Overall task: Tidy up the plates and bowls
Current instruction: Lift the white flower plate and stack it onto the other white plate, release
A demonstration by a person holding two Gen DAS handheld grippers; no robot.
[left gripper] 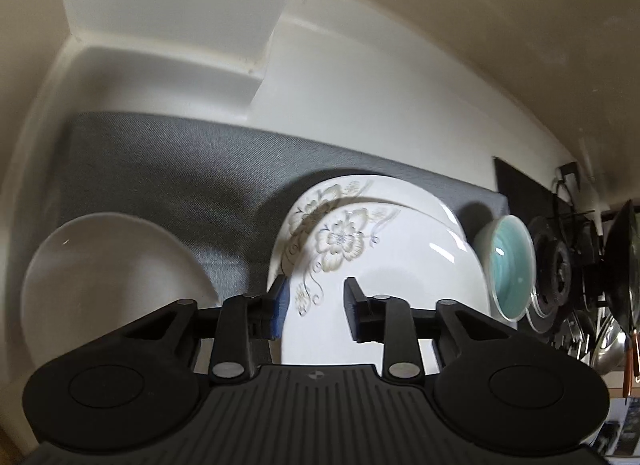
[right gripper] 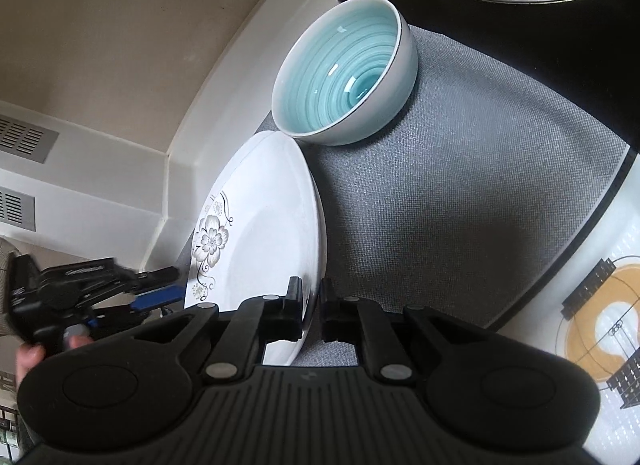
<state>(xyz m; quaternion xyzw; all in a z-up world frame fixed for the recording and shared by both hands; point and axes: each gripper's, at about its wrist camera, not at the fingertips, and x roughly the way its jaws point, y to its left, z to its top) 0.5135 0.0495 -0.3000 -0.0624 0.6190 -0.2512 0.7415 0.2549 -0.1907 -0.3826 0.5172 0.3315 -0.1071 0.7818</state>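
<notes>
Floral plate (right gripper: 260, 233) stacked on another; teal bowl (right gripper: 344, 77) empty.

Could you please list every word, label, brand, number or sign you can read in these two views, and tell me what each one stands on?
No text reads clearly in either view.
Small round emblem on the left gripper body: a mark, not letters.
Raised lettering on the left gripper's side, seen from the right wrist: too blurred to read.
Printed sheet at the right edge: a drawing in orange and black, no words legible.
Flowered plate and turquoise bowl: no text.
</notes>
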